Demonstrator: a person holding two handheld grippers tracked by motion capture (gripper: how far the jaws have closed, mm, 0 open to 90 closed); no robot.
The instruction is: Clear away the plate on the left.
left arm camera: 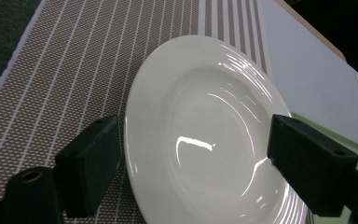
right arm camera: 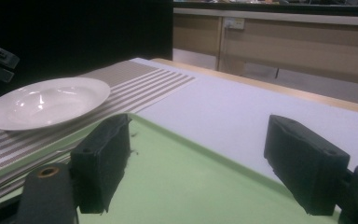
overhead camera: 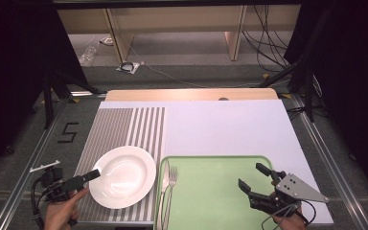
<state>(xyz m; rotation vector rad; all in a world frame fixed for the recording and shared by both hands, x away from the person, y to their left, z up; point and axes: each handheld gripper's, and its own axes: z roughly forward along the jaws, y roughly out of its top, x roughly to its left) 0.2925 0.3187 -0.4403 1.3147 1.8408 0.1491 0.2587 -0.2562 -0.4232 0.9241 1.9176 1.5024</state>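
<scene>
Left gripper view: white plate (left arm camera: 205, 135) lies between the wide-open, empty left tongs (left arm camera: 193, 163), unclasped.

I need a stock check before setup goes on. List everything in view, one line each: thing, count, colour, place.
Round ceramic plate: one, white, on the striped mat, left of the tray.
Woven striped placemat: one, grey and white, table's left half.
Plastic tray: one, light green, near edge, centre-right.
Metal fork and metal knife: one each, silver, on the tray's left edge.
Table top: one, pale lilac sheet over wood.
Left gripper: black, jaws open, at the plate's left rim.
Right gripper: black, jaws open, above the tray's right part.
</scene>
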